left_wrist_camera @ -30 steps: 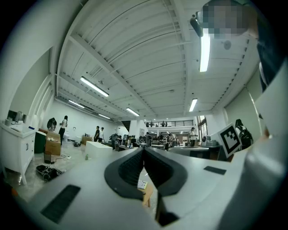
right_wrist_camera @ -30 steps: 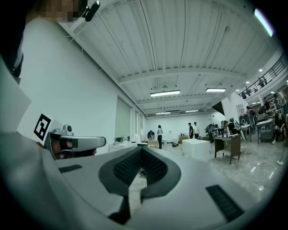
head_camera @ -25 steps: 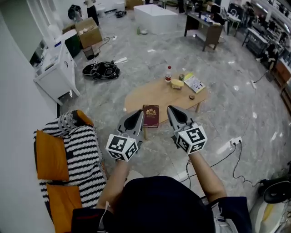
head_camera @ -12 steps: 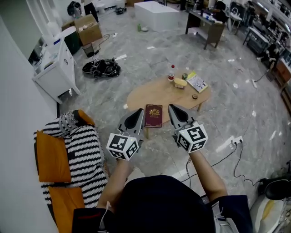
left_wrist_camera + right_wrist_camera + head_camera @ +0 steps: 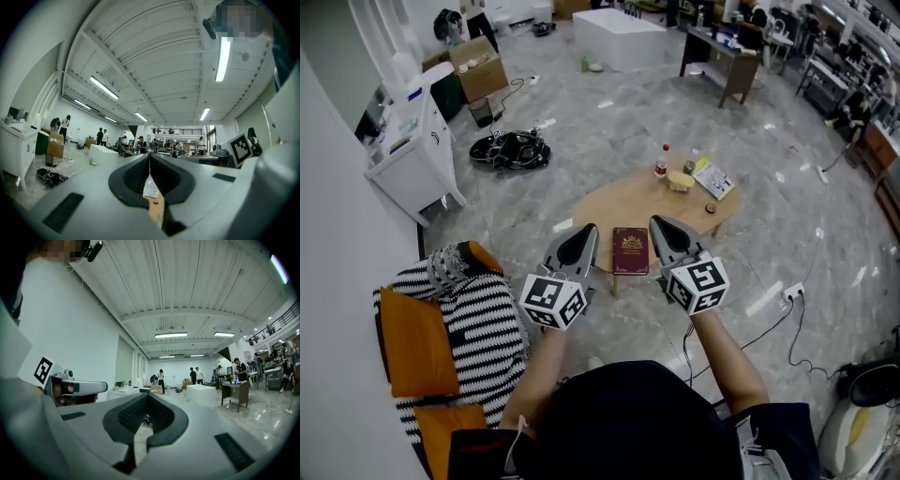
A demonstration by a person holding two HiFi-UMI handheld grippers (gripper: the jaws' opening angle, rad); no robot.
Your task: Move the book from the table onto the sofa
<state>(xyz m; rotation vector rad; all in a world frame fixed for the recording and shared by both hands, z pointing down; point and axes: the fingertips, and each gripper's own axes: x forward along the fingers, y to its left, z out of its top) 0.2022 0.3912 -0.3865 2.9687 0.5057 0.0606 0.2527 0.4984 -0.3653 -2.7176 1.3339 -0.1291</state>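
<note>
So both grippers were held out in front of the person, side by side and pointing level. The left gripper (image 5: 584, 232) had its jaws pressed tight together with nothing caught in them. The right gripper (image 5: 658, 225) was the same deal, clenched on air.

The book (image 5: 630, 250), dark red with a gold crest on the cover, lay flat at the near edge of the wooden table (image 5: 609, 202). From the head camera it showed right in the gap between the two gripper tips, with neither one touching it.

Past the right gripper's tip, at the far end of the table, stood a bottle (image 5: 660, 161) with a red cap. Near it were a yellow thing (image 5: 681, 180), a magazine (image 5: 715, 180) and a small dark round thing (image 5: 710, 207).

The sofa (image 5: 483, 319), all black-and-white stripes with orange cushions (image 5: 417, 342), sat off to the left of the left gripper, well apart from the book. The right gripper's own view looked out level over the hall, with people (image 5: 194, 375) standing far off.
</note>
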